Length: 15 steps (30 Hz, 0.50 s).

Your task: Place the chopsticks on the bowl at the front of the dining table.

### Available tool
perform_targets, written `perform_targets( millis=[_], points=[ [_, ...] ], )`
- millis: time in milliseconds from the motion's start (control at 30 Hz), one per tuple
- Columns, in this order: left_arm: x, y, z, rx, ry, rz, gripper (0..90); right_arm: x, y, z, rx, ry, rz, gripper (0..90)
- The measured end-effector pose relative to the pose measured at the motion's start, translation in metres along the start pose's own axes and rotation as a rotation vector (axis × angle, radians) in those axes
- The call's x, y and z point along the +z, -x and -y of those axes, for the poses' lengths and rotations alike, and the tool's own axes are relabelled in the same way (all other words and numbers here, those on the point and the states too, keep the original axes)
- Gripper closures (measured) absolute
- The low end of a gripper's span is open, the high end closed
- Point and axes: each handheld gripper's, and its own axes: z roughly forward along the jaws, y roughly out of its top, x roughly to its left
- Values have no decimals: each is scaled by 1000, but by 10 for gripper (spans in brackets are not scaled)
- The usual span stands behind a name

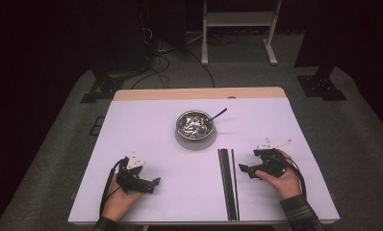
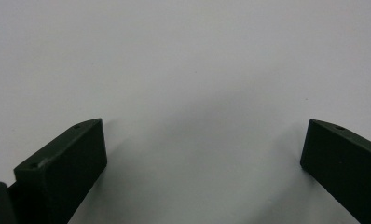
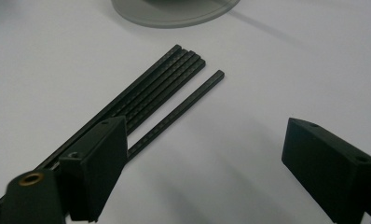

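Nearest the table's front edge, at about 7 o'clock: left gripper [image 1: 153, 184] held low over bare white table [image 1: 146, 125], jaws spread wide, nothing between them, aimed toward 3 o'clock. Same story up close in the left gripper view, just blank tabletop between the two black jaws.

Over at 4 o'clock: right gripper [image 1: 244, 169], jaws also spread wide and empty, pointing toward 9 o'clock at the chopsticks [image 1: 228, 183]. Not touching them, just beside. In the right gripper view, chopsticks [image 3: 165, 88] lying flat past the left jaw, a tight bundle plus one stick slightly apart on its right.

Chopsticks themselves at about 5 o'clock, running straight from the front edge toward 12.

Farther back, near table centre: steel bowl [image 1: 195, 124] on a round grey mat [image 1: 195, 141], dark handle [image 1: 219, 114] sticking out toward 2 o'clock. Contents of bowl too small to tell.
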Motion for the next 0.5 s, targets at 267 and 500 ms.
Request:
perform_targets(
  millis=[267,500],
  points=[
    [0,0,0,0,0,0,0,-6,-13,11,-17,-6,-15,128],
    [0,0,0,0,0,0,0,-10,-26,21,-28,-12,-34,128]
  ],
)
